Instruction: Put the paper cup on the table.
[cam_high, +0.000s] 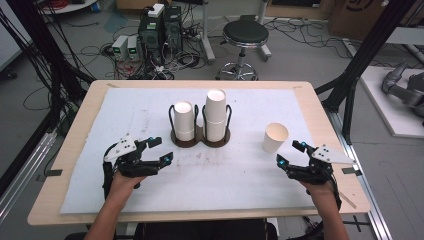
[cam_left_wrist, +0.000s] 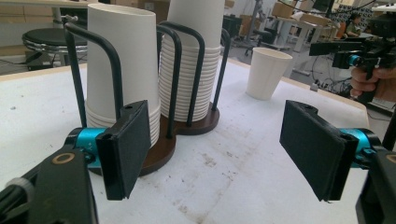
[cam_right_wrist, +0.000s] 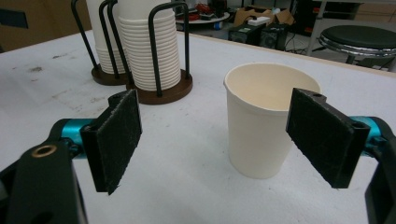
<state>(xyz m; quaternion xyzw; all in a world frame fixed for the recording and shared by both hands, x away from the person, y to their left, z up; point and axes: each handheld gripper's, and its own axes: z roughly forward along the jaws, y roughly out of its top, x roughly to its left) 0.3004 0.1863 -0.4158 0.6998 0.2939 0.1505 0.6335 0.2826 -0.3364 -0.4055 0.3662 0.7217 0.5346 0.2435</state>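
**Both grippers open at the near edge, one loose cup by the right gripper**

In the high view, the left gripper (cam_high: 156, 151) rests at about 8 o'clock on the white foam mat (cam_high: 235, 180) that covers the light wooden table (cam_high: 75, 130), with its jaws spread apart and nothing between them. The left gripper view confirms this: the two black pads (cam_left_wrist: 123, 149) stand wide, framing bare mat ahead of them.

The right gripper (cam_high: 290, 154) sits at about 4 o'clock on the mat, jaws likewise spread. A single white paper cup (cam_high: 275, 137) stands upright and mouth-up just beyond it, toward 11 o'clock from its tips. In the right gripper view the cup (cam_right_wrist: 264, 126) stands ahead of the open jaws, nearer the right-hand pad; whether that pad touches it cannot be told from this angle.

Near the centre of the mat, toward 12 o'clock from the person, stands a dark brown double-ring cup holder with black wire hoops (cam_high: 200, 137). Its left ring holds a shorter stack of white paper cups (cam_high: 183, 120); its right ring holds a taller stack of white paper cups (cam_high: 216, 115). The loose cup is well apart from the holder, at its 3 o'clock.

A black round stool (cam_high: 245, 35) stands on the floor beyond the table.
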